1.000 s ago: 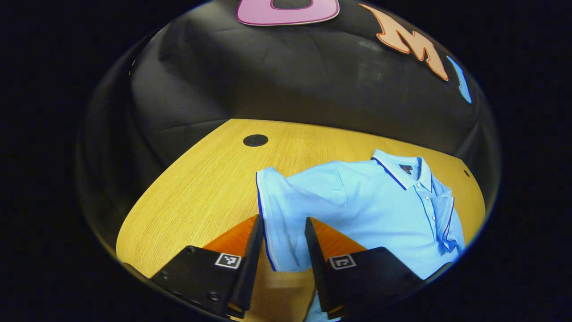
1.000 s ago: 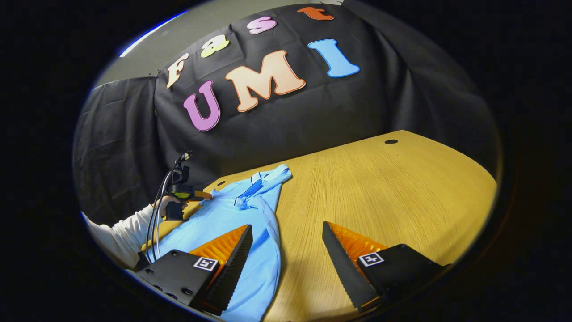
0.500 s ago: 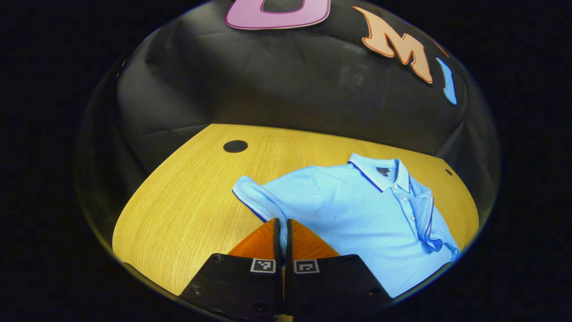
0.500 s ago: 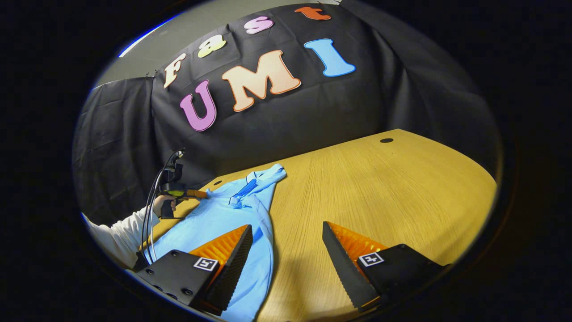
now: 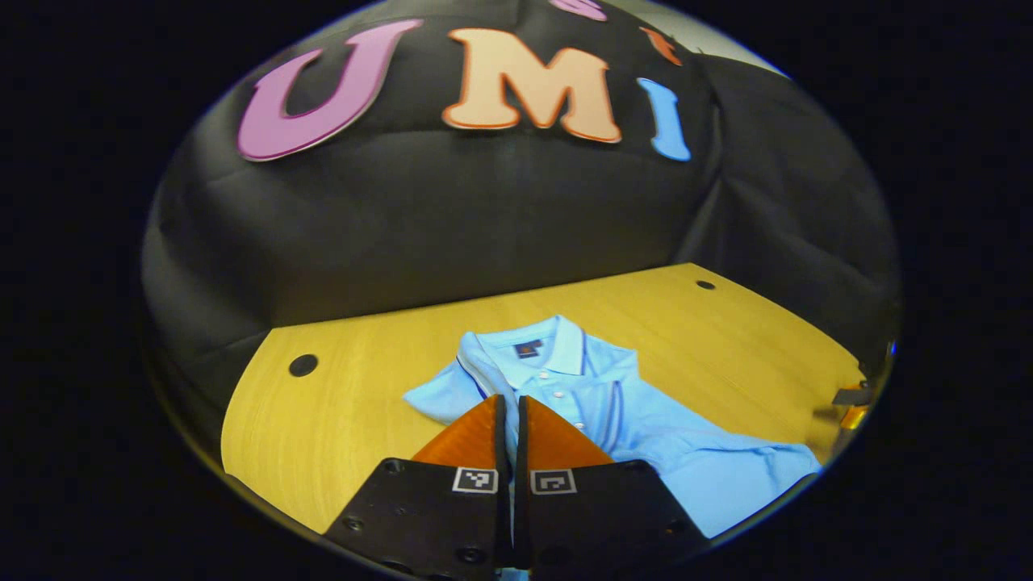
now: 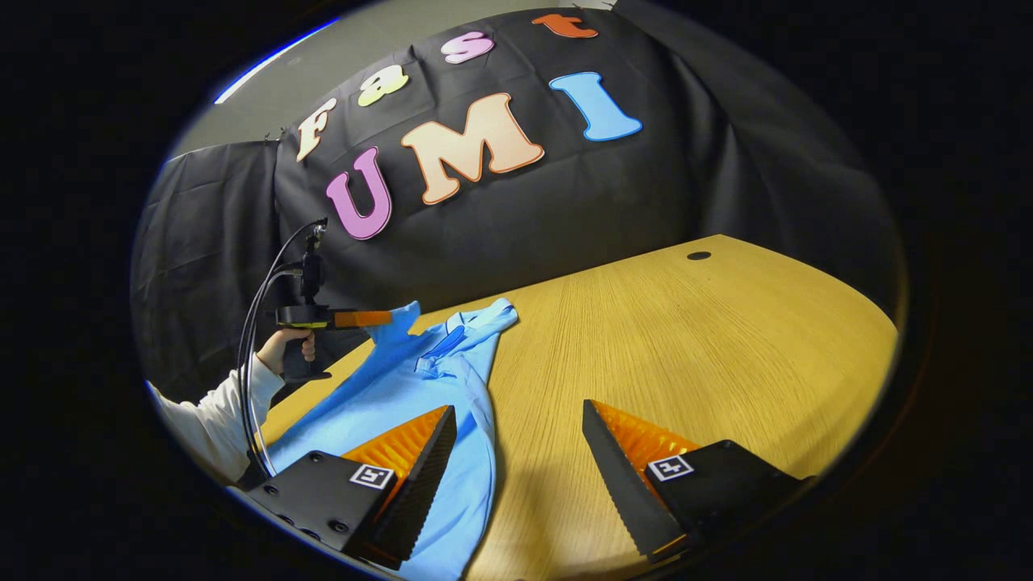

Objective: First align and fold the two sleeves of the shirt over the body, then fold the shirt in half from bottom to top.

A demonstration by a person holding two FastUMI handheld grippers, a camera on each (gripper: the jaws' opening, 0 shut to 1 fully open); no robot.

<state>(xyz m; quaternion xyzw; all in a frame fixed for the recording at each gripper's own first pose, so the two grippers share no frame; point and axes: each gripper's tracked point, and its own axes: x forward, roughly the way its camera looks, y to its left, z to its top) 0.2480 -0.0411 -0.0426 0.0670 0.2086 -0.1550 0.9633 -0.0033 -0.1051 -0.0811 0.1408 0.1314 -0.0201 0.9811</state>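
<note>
A light blue polo shirt point(image 5: 646, 420) lies face up on the wooden table point(image 5: 339, 420), collar toward the wall. My left gripper point(image 5: 510, 401) is shut on the shirt's sleeve, a strip of blue cloth showing between its closed fingers. In the right gripper view the left gripper point(image 6: 379, 318), held by a hand point(image 6: 284, 345) in a white sleeve, holds that shirt sleeve point(image 6: 401, 321) lifted off the table above the shirt point(image 6: 387, 395). My right gripper point(image 6: 516, 415) is open and holds nothing; its left finger point(image 6: 420, 452) hangs over the shirt's near edge, its right finger over bare wood.
The table point(image 6: 710, 339) stretches wide and bare to the right of the shirt. It has small round dark holes point(image 5: 303, 365) point(image 5: 705, 285) point(image 6: 698, 255) near its back edge. The black cloth wall stands close behind. Cables point(image 6: 258, 339) trail from the left gripper.
My left gripper closed on the sleeve, then lifted it and swung it up toward the shirt's body. The right gripper has stayed open and still.
</note>
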